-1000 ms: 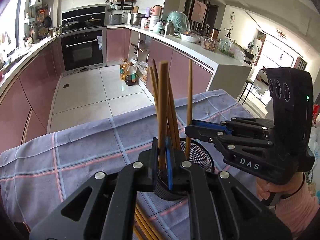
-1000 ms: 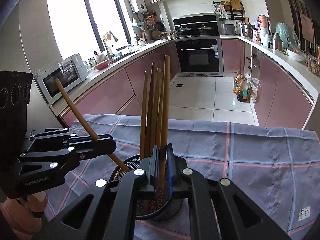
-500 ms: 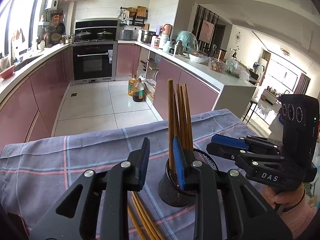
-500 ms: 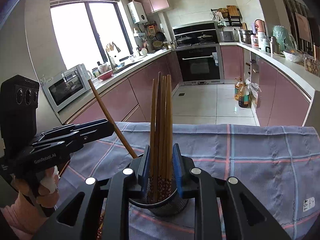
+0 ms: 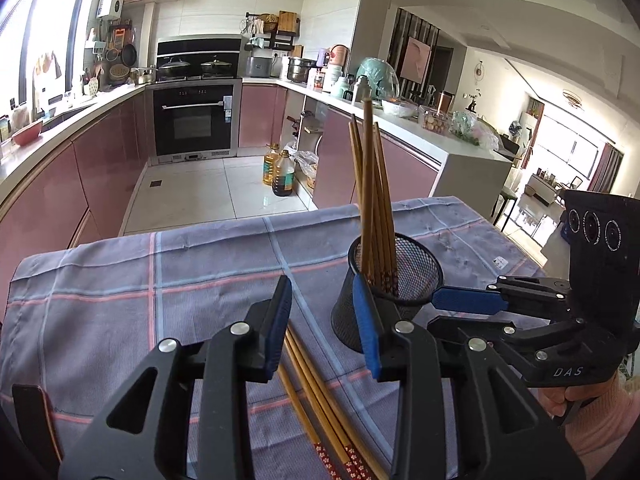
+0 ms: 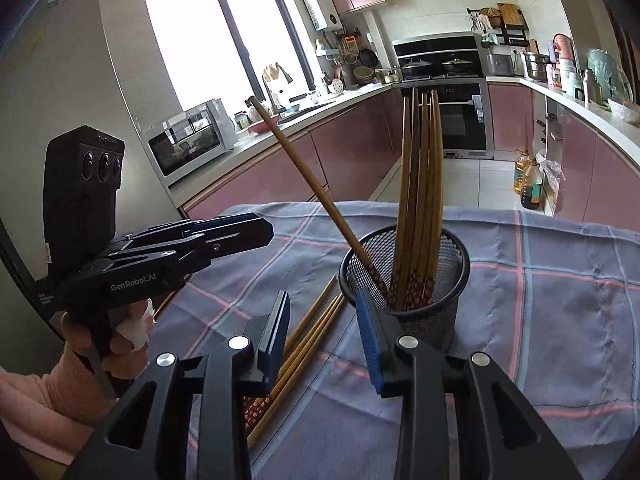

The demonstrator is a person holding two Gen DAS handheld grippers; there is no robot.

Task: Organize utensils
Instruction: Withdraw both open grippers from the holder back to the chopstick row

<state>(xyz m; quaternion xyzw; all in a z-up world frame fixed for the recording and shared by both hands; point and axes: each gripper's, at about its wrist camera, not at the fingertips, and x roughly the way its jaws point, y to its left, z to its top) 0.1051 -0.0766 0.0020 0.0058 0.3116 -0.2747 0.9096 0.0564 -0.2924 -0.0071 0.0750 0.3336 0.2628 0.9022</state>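
Left gripper: jaws spread wide, nothing between the blue pads; it sits at 6 o'clock in the left wrist view, above the loose chopsticks. In the right wrist view its body shows at 9 o'clock, held in a hand.
Loose chopsticks: a small bundle lying flat on the cloth, running from between the left gripper's fingers toward 6 o'clock; patterned red ends point at the camera. In the right wrist view they lie just beside the holder's base, at its 8 o'clock.
Tablecloth: grey-blue plaid with pink and pale blue lines, covering the table.
Mesh holder: black wire cup, upright on the cloth, just right of centre in the left wrist view; the left gripper's right pad is close to its wall, contact cannot be told.
Standing chopsticks: a tight cluster upright in the holder, tips toward 12 o'clock; in the right wrist view one more leans out toward 10 o'clock.
Right gripper: jaws wide apart, holding nothing; the right pad is just in front of the holder's rim. In the left wrist view its blue fingertip reaches the holder's wall from 3 o'clock.
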